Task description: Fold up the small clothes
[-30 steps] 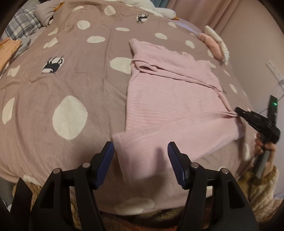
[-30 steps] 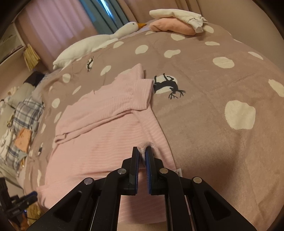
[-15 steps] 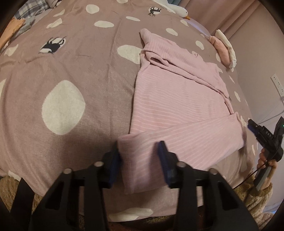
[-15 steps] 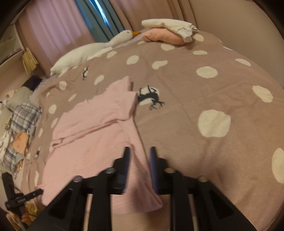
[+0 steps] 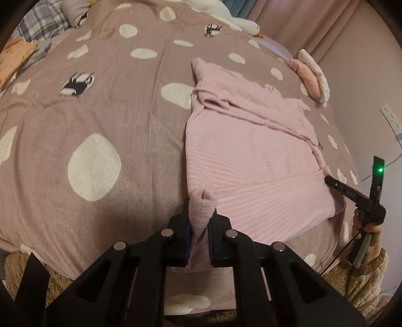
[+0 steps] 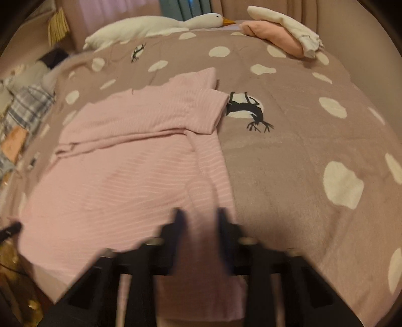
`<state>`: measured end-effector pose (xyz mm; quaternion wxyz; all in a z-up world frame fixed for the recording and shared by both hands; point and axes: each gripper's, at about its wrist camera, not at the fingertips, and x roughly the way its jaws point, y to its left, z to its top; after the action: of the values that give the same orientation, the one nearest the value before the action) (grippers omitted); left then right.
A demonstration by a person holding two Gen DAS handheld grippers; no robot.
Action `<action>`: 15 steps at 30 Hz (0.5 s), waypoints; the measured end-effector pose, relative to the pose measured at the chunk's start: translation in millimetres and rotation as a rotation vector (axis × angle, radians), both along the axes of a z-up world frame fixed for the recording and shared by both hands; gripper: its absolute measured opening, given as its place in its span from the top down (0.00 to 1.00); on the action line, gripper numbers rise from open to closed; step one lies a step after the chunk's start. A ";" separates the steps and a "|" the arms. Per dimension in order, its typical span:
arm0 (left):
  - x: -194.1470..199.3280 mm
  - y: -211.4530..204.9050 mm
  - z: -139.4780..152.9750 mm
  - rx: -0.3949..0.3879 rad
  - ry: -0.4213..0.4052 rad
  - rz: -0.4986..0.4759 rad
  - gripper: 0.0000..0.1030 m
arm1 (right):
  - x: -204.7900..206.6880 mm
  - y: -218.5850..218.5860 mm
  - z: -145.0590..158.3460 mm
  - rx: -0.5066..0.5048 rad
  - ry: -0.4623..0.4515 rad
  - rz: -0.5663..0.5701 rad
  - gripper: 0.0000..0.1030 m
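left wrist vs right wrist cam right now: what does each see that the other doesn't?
Only the left wrist view: the left claw sharp, shut on a bunched corner of the pink garment; a wall socket; the person's hand gripping the right tool's handle.

Only the right wrist view: the whole goose plush, teal curtains, and the right claw head-on but motion-blurred, pink cloth between its fingers.

Both: the garment, the spotted blanket, the folded peach and white pile, plaid bedding.

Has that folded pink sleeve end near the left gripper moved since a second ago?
Yes. The left gripper has just closed on the sleeve end, bunching it narrower and lifting it off the spotted blanket.
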<state>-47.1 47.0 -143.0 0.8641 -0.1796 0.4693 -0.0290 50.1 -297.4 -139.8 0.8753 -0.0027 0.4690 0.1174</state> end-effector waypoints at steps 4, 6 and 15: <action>0.8 -3.7 10.6 0.014 -0.033 -0.006 0.91 | -9.7 -9.2 11.6 0.059 -0.046 -0.014 0.94; 2.2 -3.5 13.0 0.008 -0.034 -0.005 0.91 | -14.3 -15.7 18.9 0.101 -0.066 -0.032 0.94; 9.7 -0.9 5.1 -0.039 0.001 -0.005 0.87 | -24.5 -33.0 29.4 0.185 -0.129 -0.110 0.96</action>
<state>-37.4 46.1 -137.9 0.8600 -0.1951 0.4698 -0.0403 25.6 -330.4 -110.4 0.9054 0.0960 0.3982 0.1117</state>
